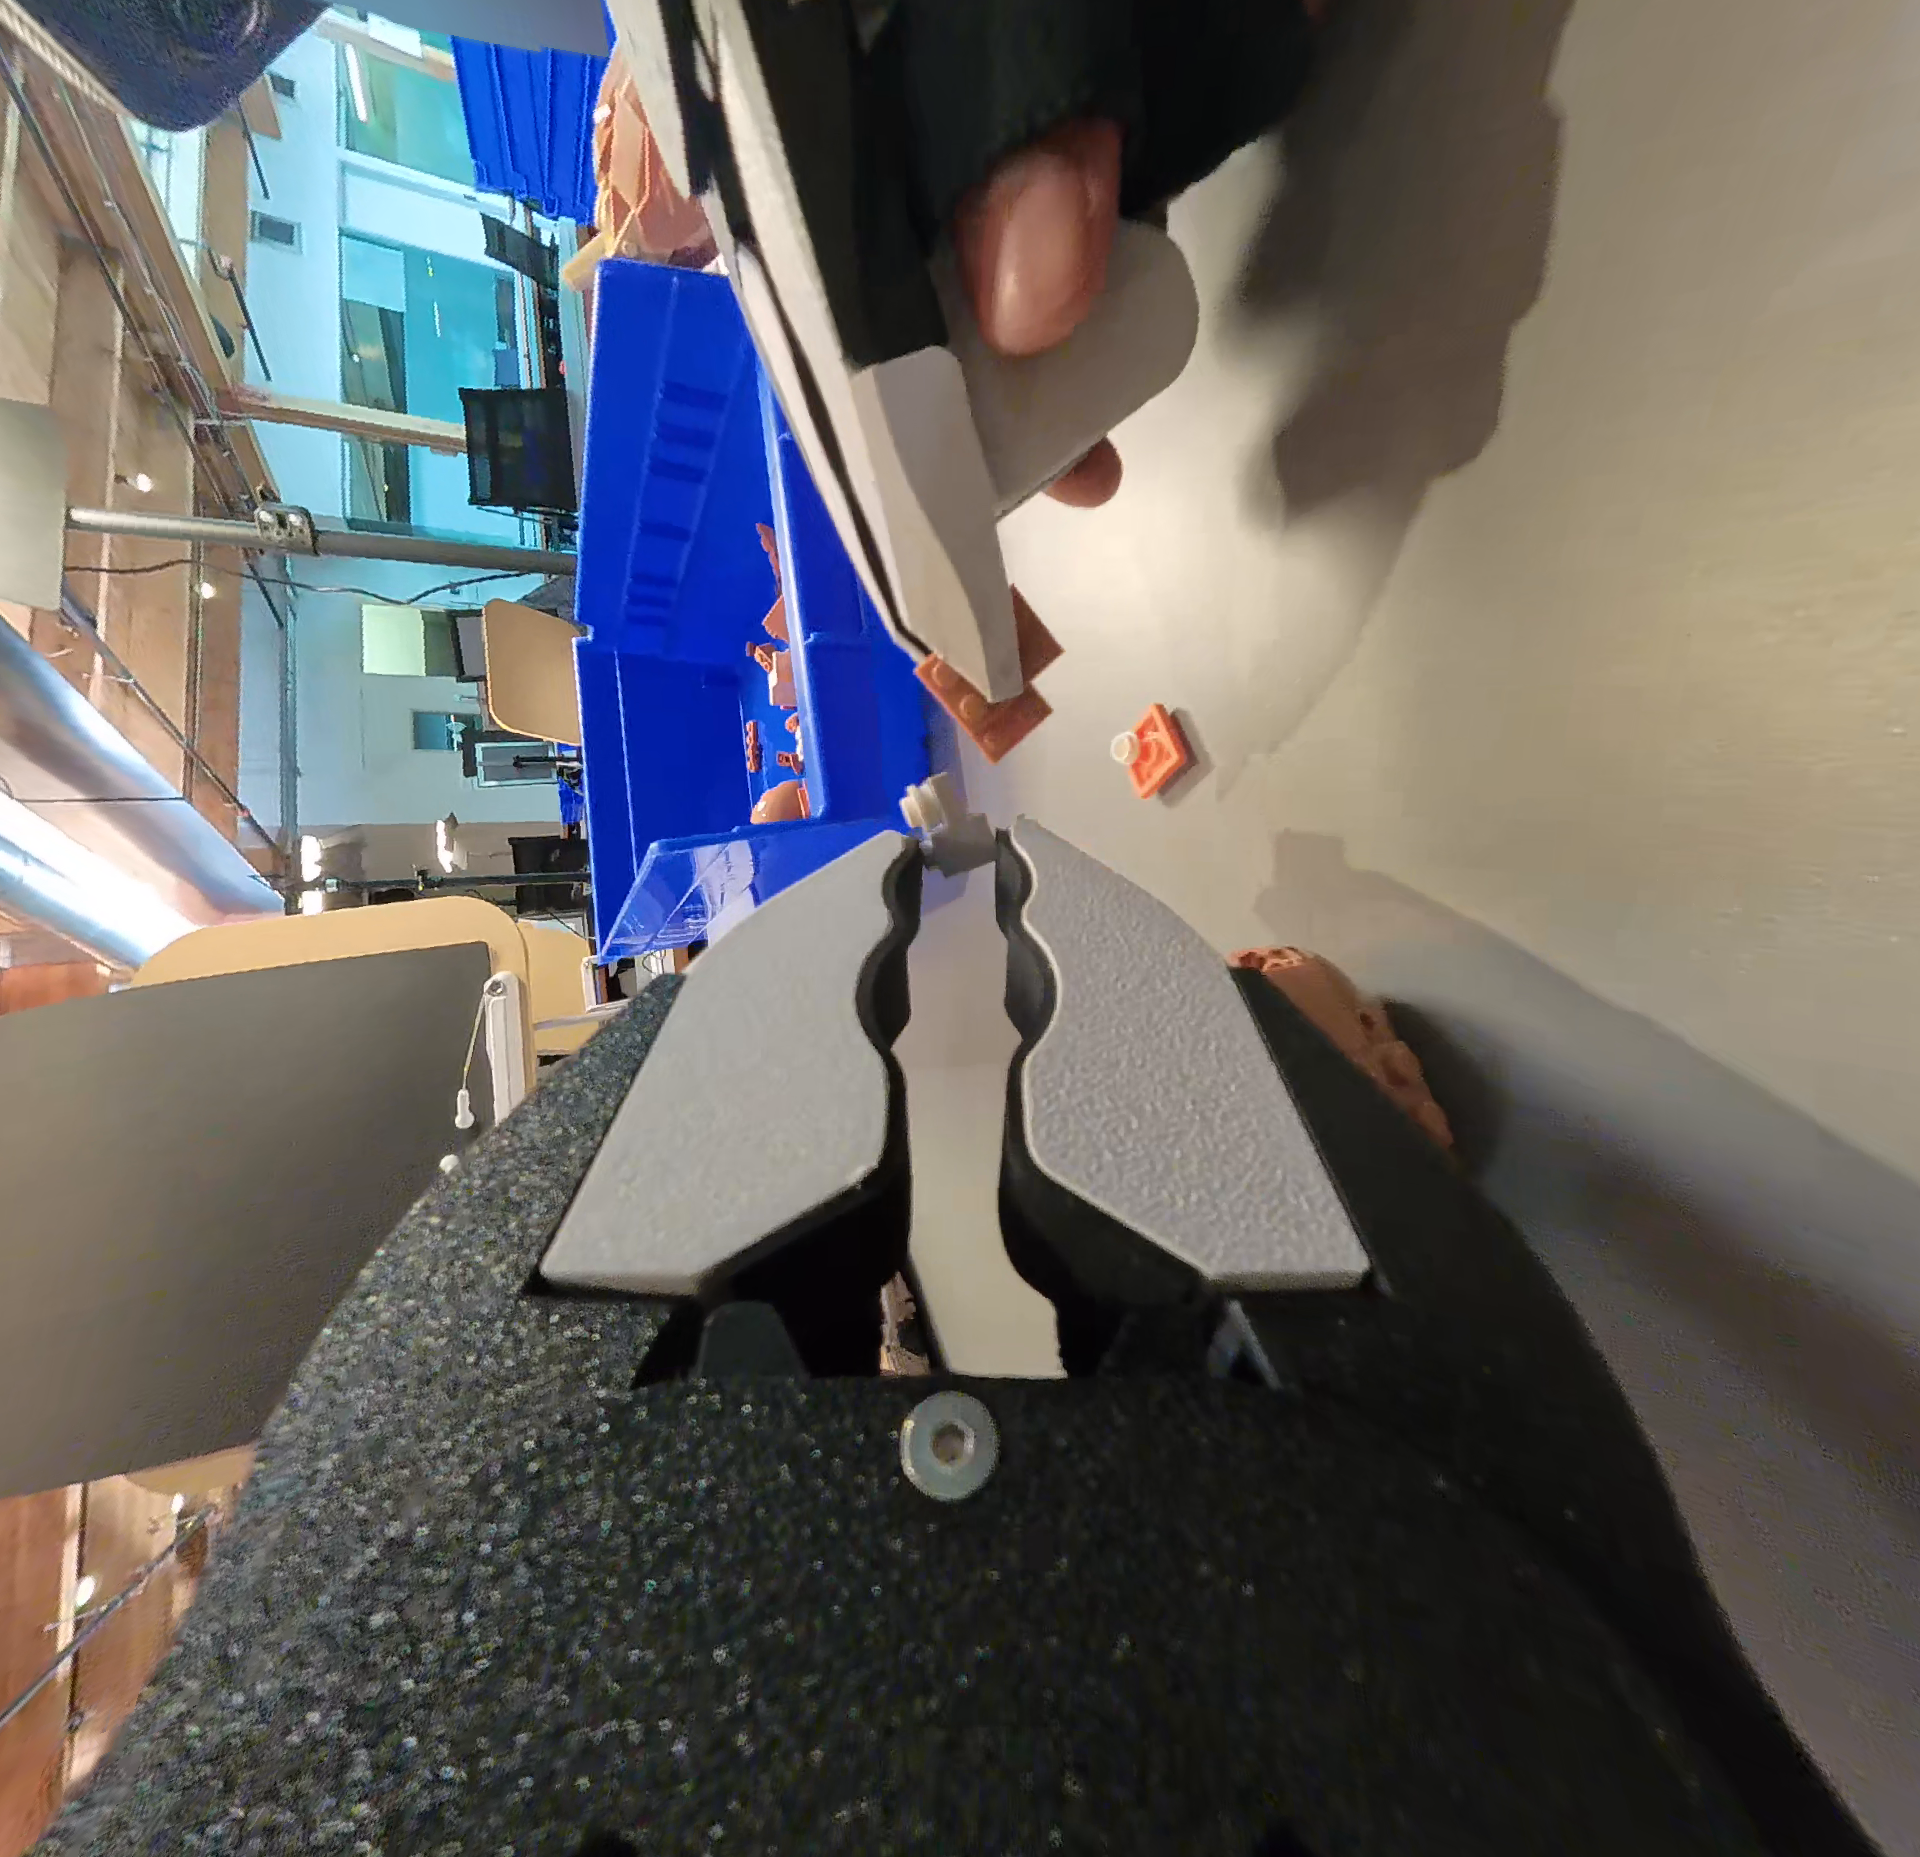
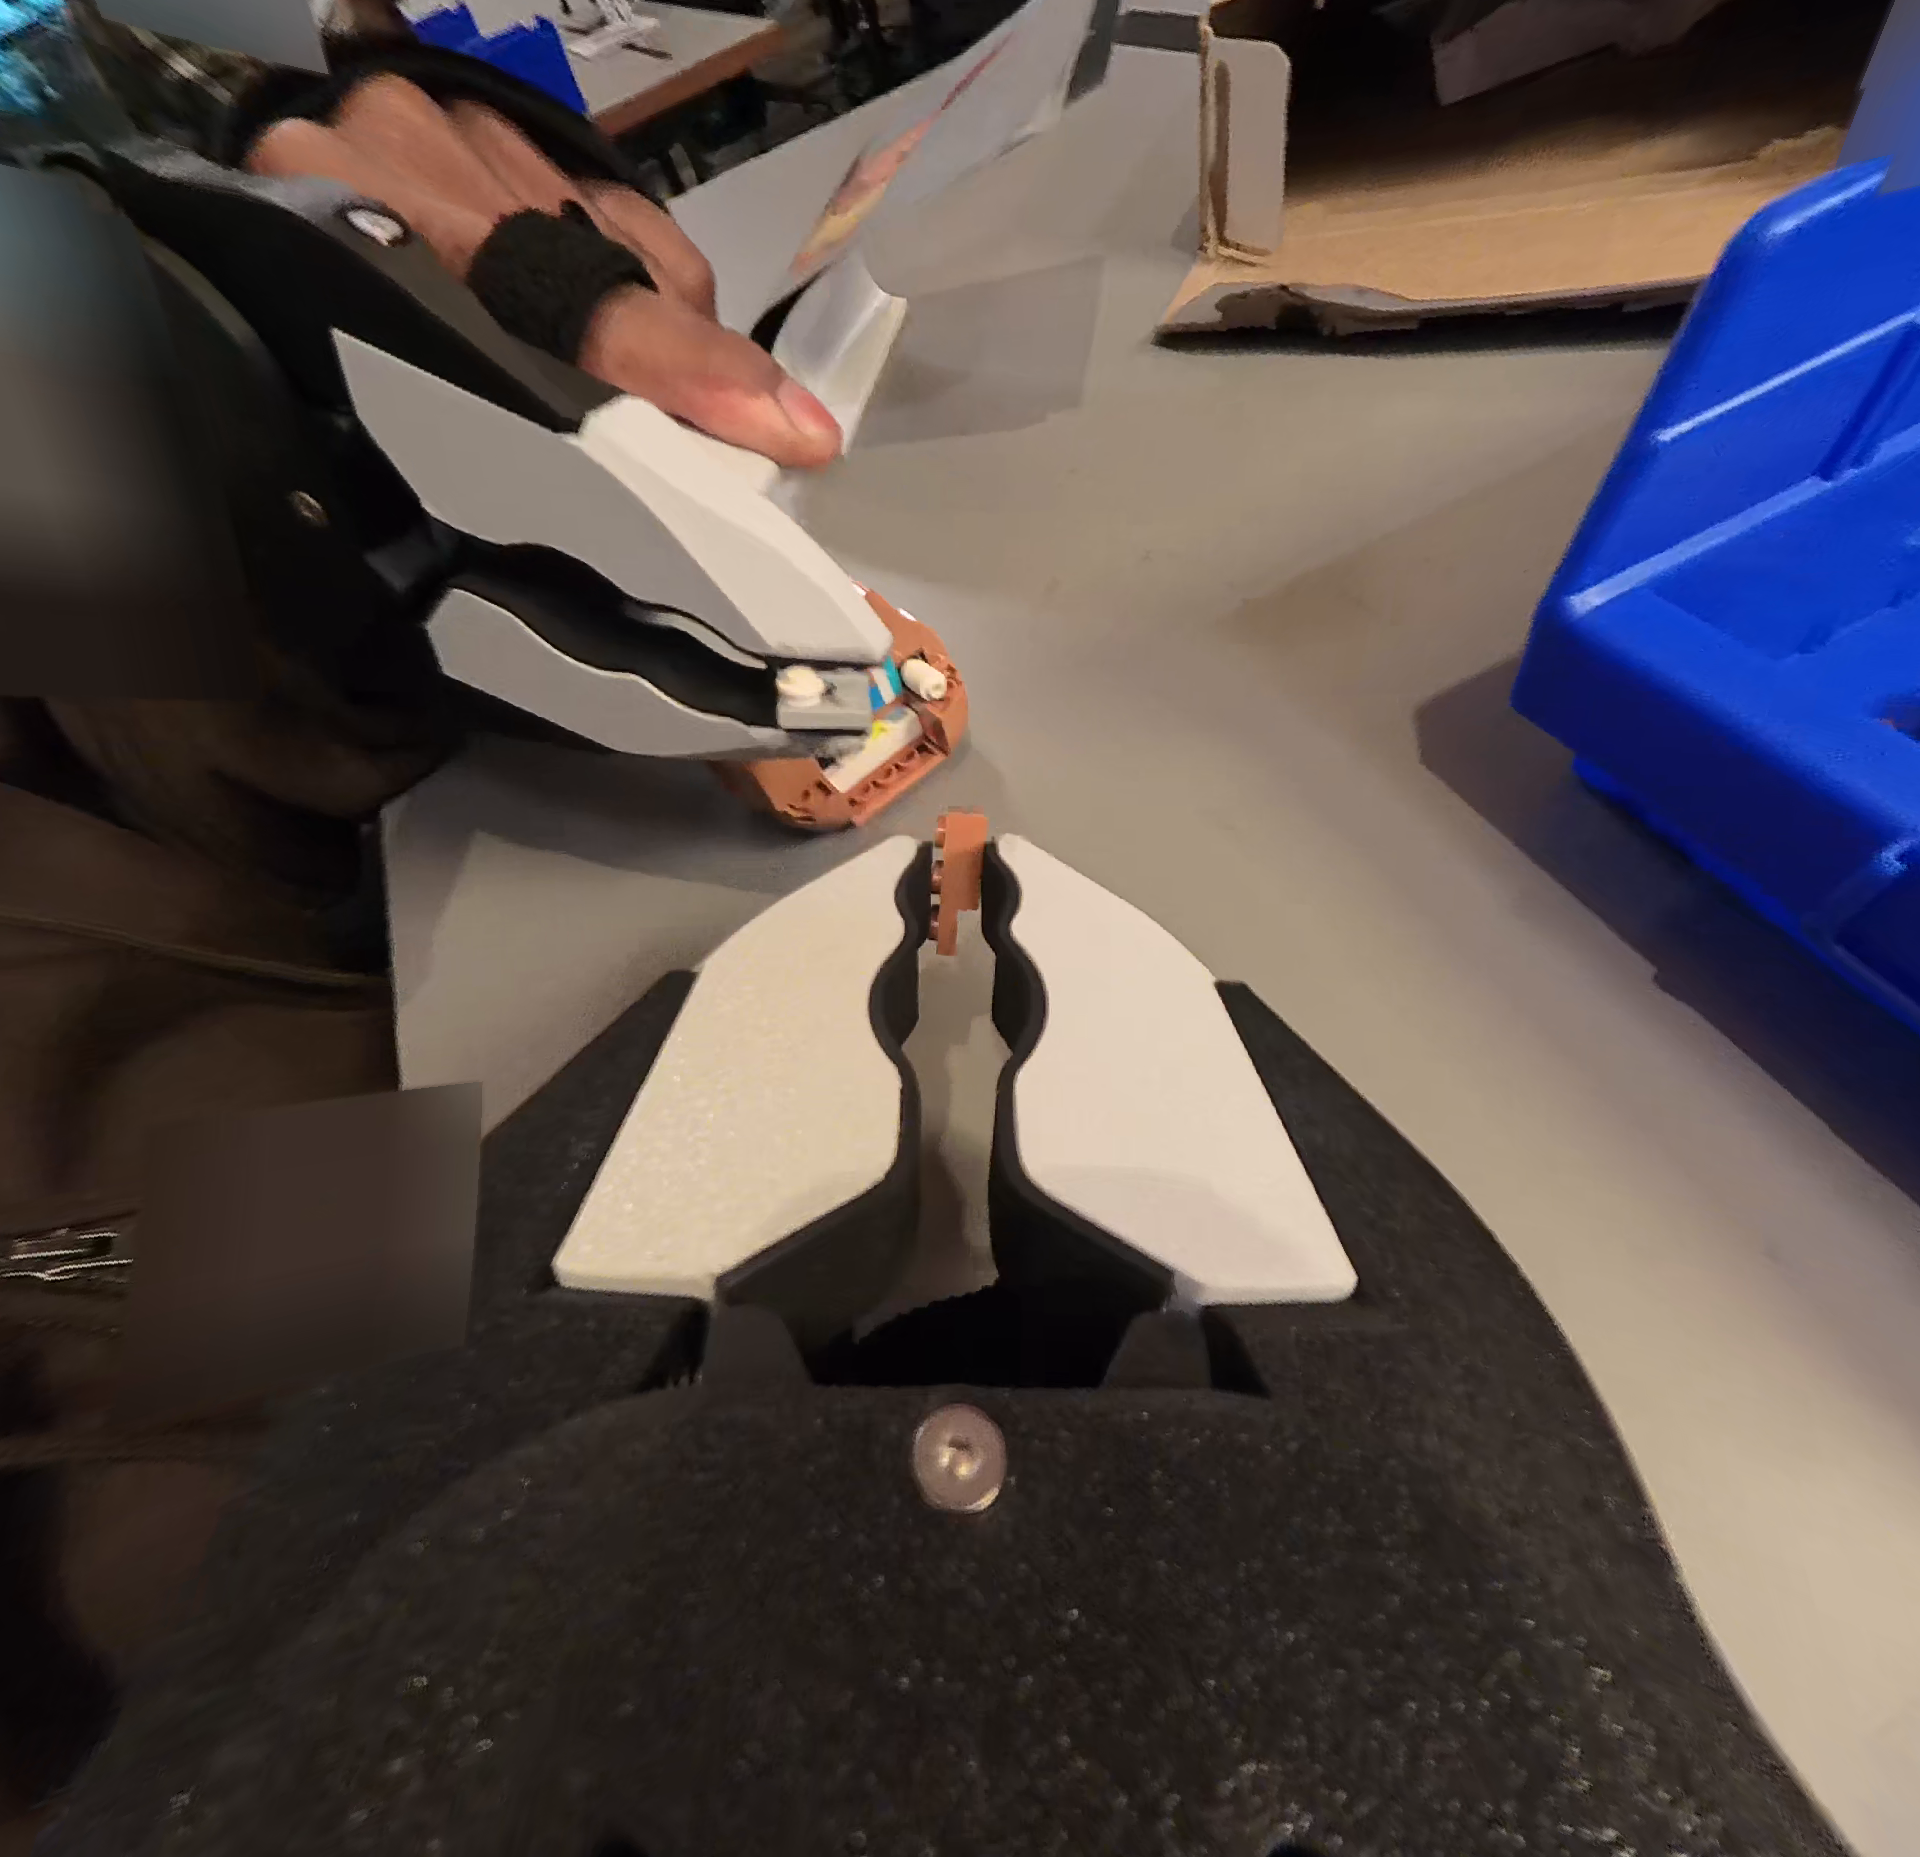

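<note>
My left gripper is shut on a small grey brick piece with a white stud. In the right wrist view it holds that piece just above a rounded brown brick model lying on the grey table. My right gripper is shut on a thin brown plate, held on edge, a short way in front of the model. In the left wrist view the right gripper comes in from above with the brown plate at its tips.
A small orange plate with a white stud lies loose on the table. A blue bin with brown pieces stands at the right. A torn cardboard box and a propped booklet stand at the back. The tips of both grippers are at nearly the same place.
</note>
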Demonstrator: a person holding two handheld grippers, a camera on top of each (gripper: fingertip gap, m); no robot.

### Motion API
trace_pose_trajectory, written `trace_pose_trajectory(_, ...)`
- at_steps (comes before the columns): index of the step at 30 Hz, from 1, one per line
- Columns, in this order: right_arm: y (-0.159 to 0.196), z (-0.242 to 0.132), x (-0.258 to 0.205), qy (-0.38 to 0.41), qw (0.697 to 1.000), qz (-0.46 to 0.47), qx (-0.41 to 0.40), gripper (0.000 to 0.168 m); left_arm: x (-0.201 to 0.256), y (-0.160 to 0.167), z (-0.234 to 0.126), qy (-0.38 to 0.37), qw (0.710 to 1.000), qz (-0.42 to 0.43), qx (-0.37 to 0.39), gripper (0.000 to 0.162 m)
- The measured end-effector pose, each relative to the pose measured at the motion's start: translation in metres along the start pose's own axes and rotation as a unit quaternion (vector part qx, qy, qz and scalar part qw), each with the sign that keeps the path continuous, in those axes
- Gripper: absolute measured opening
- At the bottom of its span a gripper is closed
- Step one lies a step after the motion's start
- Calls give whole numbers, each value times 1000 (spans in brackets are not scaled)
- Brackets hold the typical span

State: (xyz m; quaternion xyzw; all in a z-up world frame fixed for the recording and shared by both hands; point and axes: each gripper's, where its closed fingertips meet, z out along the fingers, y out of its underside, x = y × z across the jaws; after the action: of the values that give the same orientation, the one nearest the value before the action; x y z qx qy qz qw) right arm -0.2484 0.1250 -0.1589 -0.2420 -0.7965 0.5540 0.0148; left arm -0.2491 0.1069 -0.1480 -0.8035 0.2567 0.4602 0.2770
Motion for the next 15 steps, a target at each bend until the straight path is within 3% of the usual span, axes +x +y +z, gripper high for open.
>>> trace_pose_trajectory(8, 18, -1, 13, 25, 997, -8, -72, 13, -3, 1, -2, -10, 1000, -23, 6, 14)
trace_pose_trajectory(15, 6, -5, 18, 41, 998, -25, -31, 17, -6, 2, -5, -17, 999, -46, 12, 14)
